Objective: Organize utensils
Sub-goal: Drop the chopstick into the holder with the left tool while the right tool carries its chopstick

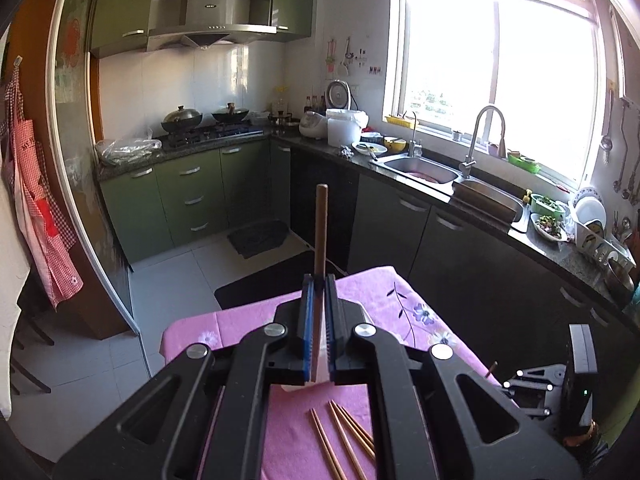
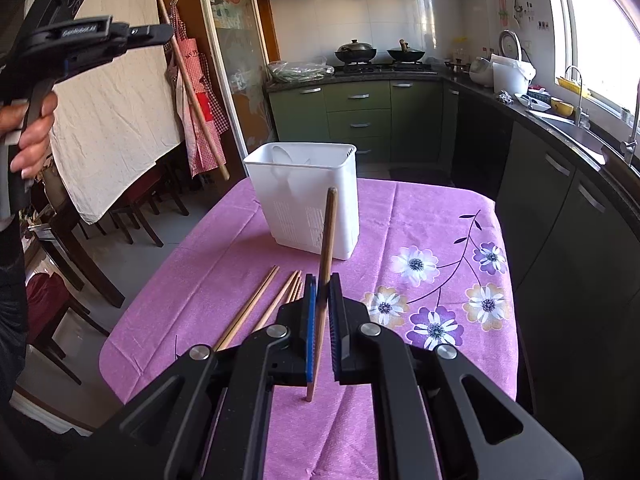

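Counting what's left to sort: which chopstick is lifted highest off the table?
The chopstick in the left gripper, raised in the air; the right gripper's chopstick touches the cloth.

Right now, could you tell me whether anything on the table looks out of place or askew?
Nothing is spilled or damaged. Several loose chopsticks lie splayed on the pink tablecloth, not in the white utensil basket. Each gripper, left gripper and right gripper, is shut on one chopstick.

Wooden chopsticks (image 2: pixel 248 312), plastic holder (image 2: pixel 304 204)
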A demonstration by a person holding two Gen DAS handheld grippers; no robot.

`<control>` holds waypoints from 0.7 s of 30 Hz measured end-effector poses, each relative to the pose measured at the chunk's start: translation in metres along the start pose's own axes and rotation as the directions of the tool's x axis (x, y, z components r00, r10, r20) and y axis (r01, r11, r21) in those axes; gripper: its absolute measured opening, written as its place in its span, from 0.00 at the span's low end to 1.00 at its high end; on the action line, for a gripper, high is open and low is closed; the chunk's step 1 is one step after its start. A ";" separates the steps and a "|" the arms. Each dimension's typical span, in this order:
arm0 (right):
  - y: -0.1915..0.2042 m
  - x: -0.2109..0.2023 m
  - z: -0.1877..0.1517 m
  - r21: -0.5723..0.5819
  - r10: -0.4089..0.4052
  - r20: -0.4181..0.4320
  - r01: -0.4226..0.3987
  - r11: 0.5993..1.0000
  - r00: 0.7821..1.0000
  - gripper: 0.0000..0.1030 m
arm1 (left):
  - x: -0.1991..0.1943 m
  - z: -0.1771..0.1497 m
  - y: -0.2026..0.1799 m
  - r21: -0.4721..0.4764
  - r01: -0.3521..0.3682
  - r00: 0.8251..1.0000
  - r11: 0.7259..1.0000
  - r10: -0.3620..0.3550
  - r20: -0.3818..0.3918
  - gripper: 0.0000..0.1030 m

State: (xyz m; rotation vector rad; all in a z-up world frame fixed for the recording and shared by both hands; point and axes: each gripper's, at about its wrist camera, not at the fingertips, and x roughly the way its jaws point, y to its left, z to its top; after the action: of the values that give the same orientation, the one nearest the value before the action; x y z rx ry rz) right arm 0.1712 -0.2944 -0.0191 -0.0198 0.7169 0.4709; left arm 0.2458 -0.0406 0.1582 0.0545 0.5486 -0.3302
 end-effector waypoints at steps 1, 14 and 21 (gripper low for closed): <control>-0.001 0.000 0.000 0.002 0.001 0.000 -0.001 1.000 1.000 0.07 | 0.004 0.006 0.000 0.003 -0.005 1.000 1.000 0.005 0.005 0.05; -0.006 0.000 0.001 0.013 0.010 -0.004 -0.010 1.000 1.000 0.07 | 0.096 0.002 0.025 -0.039 -0.039 0.995 0.998 0.035 -0.095 0.05; -0.005 -0.001 0.023 0.013 0.026 0.019 -0.027 1.000 0.999 0.06 | 0.113 -0.037 0.029 -0.034 -0.031 0.986 0.999 0.025 -0.165 0.25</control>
State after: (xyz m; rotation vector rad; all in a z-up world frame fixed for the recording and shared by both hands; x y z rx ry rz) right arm 0.1873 -0.2951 -0.0017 0.0064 0.7024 0.4913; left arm 0.3271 -0.0412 0.0673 0.0547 0.7167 -0.2901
